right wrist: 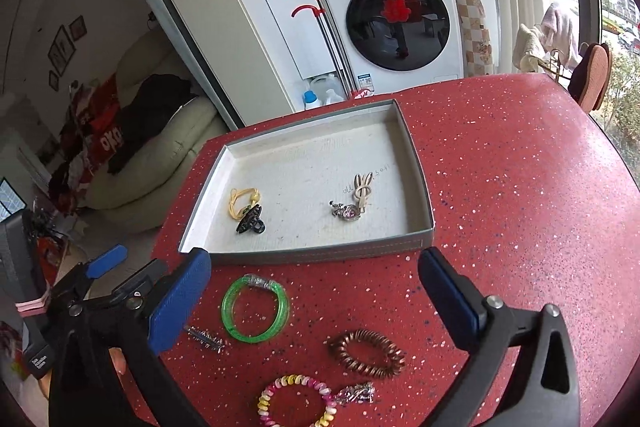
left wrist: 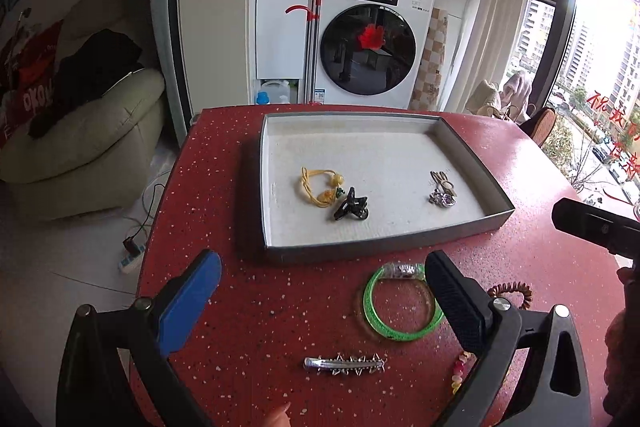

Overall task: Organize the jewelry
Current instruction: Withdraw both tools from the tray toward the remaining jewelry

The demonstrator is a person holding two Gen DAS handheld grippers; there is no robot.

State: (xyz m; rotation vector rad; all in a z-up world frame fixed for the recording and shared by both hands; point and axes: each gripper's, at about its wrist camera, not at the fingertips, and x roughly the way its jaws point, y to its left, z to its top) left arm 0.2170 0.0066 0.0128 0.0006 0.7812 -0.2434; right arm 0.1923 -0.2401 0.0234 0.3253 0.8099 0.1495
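Observation:
A grey tray (left wrist: 384,247) (right wrist: 320,255) with a white lining sits on the red speckled table. In it lie a yellow cord bracelet (left wrist: 318,187) (right wrist: 240,201), a black claw clip (left wrist: 351,209) (right wrist: 250,222), a beige rabbit clip (left wrist: 440,179) (right wrist: 363,189) and a silver pendant (left wrist: 442,199) (right wrist: 346,211). In front of the tray lie a green bangle (left wrist: 400,303) (right wrist: 255,314), a spiked silver hair clip (left wrist: 344,364) (right wrist: 206,338), a copper coil hair tie (right wrist: 367,353) (left wrist: 512,291), a pink-yellow coil tie (right wrist: 296,403) and a small silver charm (right wrist: 356,393). My left gripper (left wrist: 320,303) and right gripper (right wrist: 316,299) both stand open, empty, above these loose pieces.
Beyond the table stand a stacked washer and dryer (left wrist: 368,47) with a red-handled mop (left wrist: 314,27). A cream sofa (left wrist: 92,131) with clothes is at the left, a window at the right. The left gripper's blue fingers (right wrist: 106,261) show at the right wrist view's left edge.

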